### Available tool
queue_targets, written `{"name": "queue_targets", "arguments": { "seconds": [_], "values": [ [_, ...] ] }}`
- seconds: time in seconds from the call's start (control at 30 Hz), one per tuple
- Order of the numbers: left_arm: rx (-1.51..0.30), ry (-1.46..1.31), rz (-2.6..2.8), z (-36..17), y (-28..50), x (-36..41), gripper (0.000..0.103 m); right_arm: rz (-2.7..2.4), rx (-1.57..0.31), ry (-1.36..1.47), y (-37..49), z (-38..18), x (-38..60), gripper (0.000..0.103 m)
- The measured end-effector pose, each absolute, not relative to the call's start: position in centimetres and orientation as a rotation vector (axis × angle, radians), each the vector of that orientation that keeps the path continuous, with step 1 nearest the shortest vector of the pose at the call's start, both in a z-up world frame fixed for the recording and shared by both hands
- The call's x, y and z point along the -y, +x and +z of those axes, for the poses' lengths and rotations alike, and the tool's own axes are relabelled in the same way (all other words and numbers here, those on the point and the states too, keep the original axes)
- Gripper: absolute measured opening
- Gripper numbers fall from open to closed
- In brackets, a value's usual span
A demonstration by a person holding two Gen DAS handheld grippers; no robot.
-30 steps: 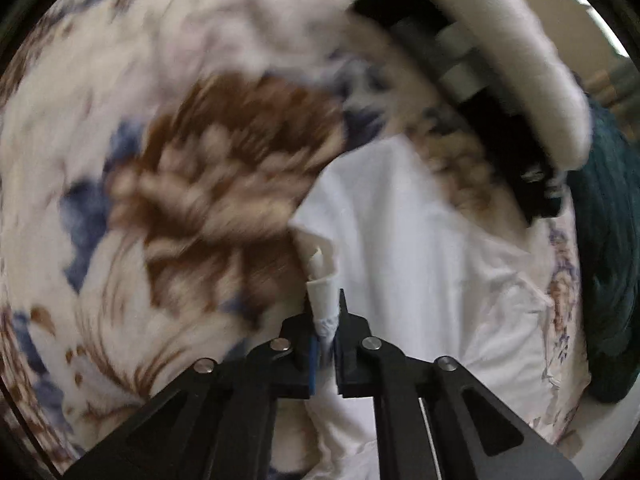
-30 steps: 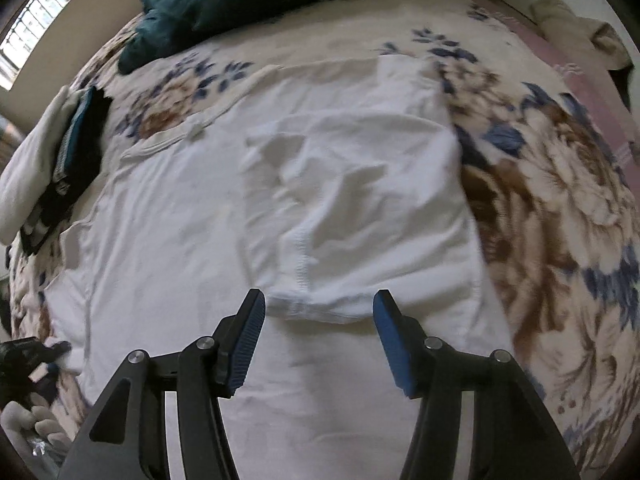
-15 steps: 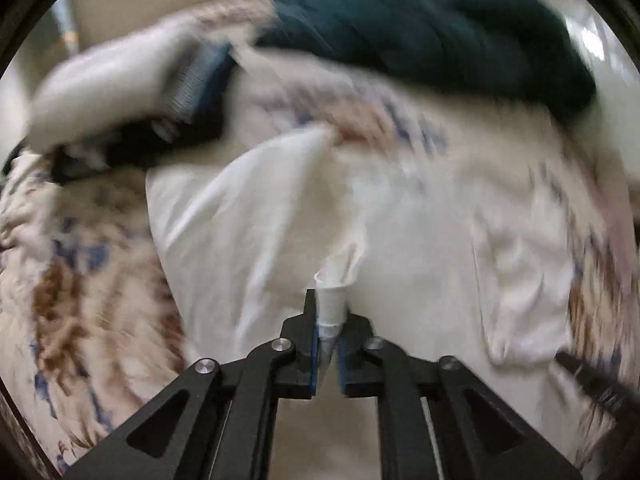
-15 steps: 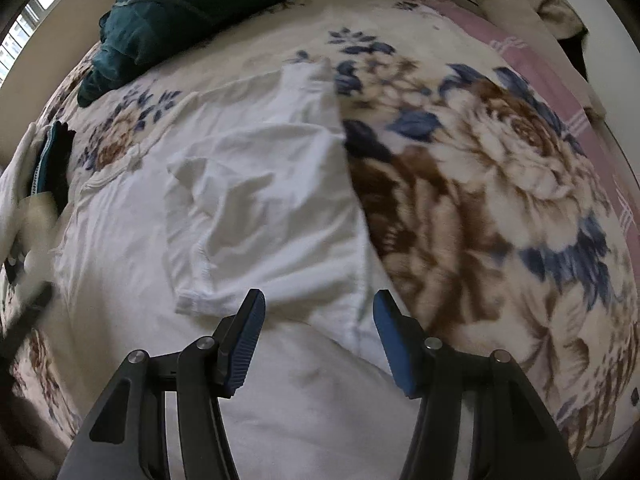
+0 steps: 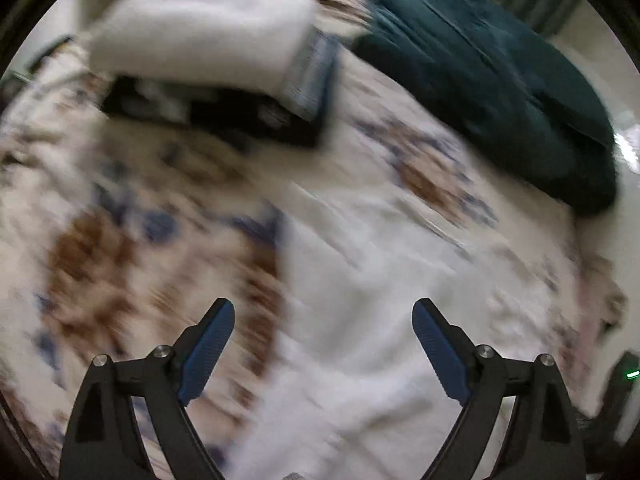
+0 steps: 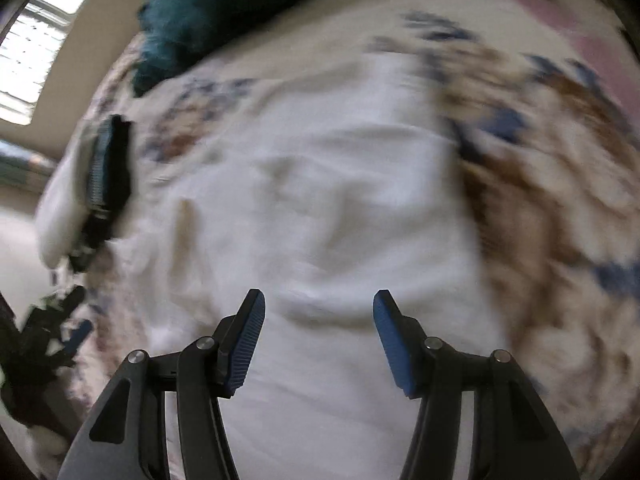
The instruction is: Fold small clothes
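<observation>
Left gripper: we see the left gripper [image 5: 323,344] with its blue-padded jaws spread wide and nothing between them.
Right gripper: the right gripper [image 6: 319,334] also stands wide apart, gripping nothing.
Garment: the white cotton T-shirt [image 6: 340,208] lies spread on the bed ahead of and beneath both tools; in the left wrist view its cloth [image 5: 372,304] fills the gap between the fingers and runs forward and to the right.
Fold: in the right wrist view we make out a layer of the shirt lying over the body just ahead of the fingertips; blur hides its edges.
Bedding: the cream blanket with brown and blue flowers [image 6: 552,200] lies under the shirt, showing to the right of the right gripper.
Stack: a pile of folded white and dark clothes [image 5: 216,64] sits well ahead of the left gripper, to its left.
Beyond: a dark teal crumpled blanket [image 5: 500,80] lies far ahead, to the right.
</observation>
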State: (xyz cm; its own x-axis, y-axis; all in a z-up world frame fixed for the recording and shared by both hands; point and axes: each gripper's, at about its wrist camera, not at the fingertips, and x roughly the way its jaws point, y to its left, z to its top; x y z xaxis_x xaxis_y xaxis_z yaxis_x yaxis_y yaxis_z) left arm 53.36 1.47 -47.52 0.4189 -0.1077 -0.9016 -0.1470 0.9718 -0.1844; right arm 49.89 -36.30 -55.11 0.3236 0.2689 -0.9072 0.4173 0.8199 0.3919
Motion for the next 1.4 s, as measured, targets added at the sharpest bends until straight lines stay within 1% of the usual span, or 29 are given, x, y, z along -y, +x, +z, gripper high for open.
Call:
{"name": "queue_targets", "arguments": {
  "seconds": [0.13, 0.23, 0.27, 0.3, 0.33, 0.37, 0.57, 0.7, 0.77, 0.8, 0.83, 0.87, 0.93, 0.97, 1.07, 1.17, 1.23, 1.27, 1.33, 1.4],
  "values": [
    [-1.13, -0.16, 0.188, -49.4, 55.5, -4.5, 0.091, 0.04, -1.255, 0.648, 57.1, -56.5, 31.4, 0.059],
    [-1.161, -0.15, 0.208, -50.9, 56.6, -5.4, 0.091, 0.065, -1.32, 0.611, 61.3, -59.0, 28.3, 0.059],
    [-1.167, -0.153, 0.212, -51.4, 56.9, -5.6, 0.091, 0.091, -1.342, 0.619, 62.2, -59.9, 27.4, 0.058],
    [-1.174, -0.155, 0.212, -51.8, 57.2, -5.7, 0.091, 0.104, -1.351, 0.616, 62.6, -60.3, 26.8, 0.054],
    [-1.178, -0.157, 0.21, -51.9, 57.4, -5.8, 0.091, 0.114, -1.335, 0.606, 62.7, -60.2, 26.3, 0.027],
    [-1.182, -0.158, 0.204, -52.1, 57.6, -5.8, 0.091, 0.112, -1.313, 0.574, 62.7, -59.7, 25.8, 0.003],
    [-1.207, -0.12, 0.128, -53.3, 59.0, -3.5, 0.091, -0.009, -1.234, 0.548, 61.1, -57.6, 27.9, 0.003],
    [-1.241, -0.018, 0.103, -55.7, 60.8, -1.2, 0.091, -0.111, -1.275, 0.485, 60.7, -58.1, 29.1, 0.004],
    [-1.269, 0.037, 0.107, -57.1, 61.6, -0.6, 0.091, -0.149, -1.329, 0.489, 60.5, -58.6, 29.9, 0.007],
    [-1.28, 0.047, 0.1, -57.6, 61.8, -0.5, 0.091, -0.156, -1.326, 0.498, 60.1, -58.3, 30.3, 0.009],
    [-1.282, 0.051, 0.095, -57.8, 61.9, -0.5, 0.091, -0.164, -1.312, 0.499, 59.8, -57.7, 30.5, 0.022],
    [-1.284, 0.052, 0.089, -57.8, 62.0, -0.6, 0.091, -0.168, -1.29, 0.495, 59.1, -56.7, 30.5, 0.037],
    [-1.277, 0.027, 0.095, -56.9, 61.8, -1.0, 0.091, -0.116, -1.262, 0.513, 58.1, -55.8, 29.8, 0.049],
    [-1.265, 0.0, 0.094, -56.3, 61.5, -1.3, 0.091, -0.073, -1.267, 0.507, 57.5, -55.6, 29.0, 0.051],
    [-1.239, -0.067, 0.052, -54.8, 60.4, -1.5, 0.091, -0.007, -1.348, 0.394, 56.1, -56.8, 26.3, 0.051],
    [-1.262, 0.02, 0.038, -56.1, 60.0, -0.2, 0.091, -0.073, -1.444, 0.246, 54.4, -59.1, 25.0, 0.051],
    [-1.291, 0.061, 0.048, -58.0, 60.2, 0.0, 0.091, -0.095, -1.471, 0.274, 52.8, -59.9, 26.0, 0.051],
    [-1.29, 0.064, 0.047, -58.5, 60.3, 0.0, 0.094, -0.104, -1.474, 0.282, 52.4, -59.8, 26.4, 0.051],
    [-1.268, 0.056, 0.048, -58.7, 60.4, 0.0, 0.097, -0.109, -1.484, 0.3, 51.7, -59.3, 27.1, 0.051],
    [-1.27, 0.049, 0.048, -58.3, 60.3, 0.2, 0.097, -0.113, -1.484, 0.351, 51.2, -58.4, 28.2, 0.051]
  ]
}}
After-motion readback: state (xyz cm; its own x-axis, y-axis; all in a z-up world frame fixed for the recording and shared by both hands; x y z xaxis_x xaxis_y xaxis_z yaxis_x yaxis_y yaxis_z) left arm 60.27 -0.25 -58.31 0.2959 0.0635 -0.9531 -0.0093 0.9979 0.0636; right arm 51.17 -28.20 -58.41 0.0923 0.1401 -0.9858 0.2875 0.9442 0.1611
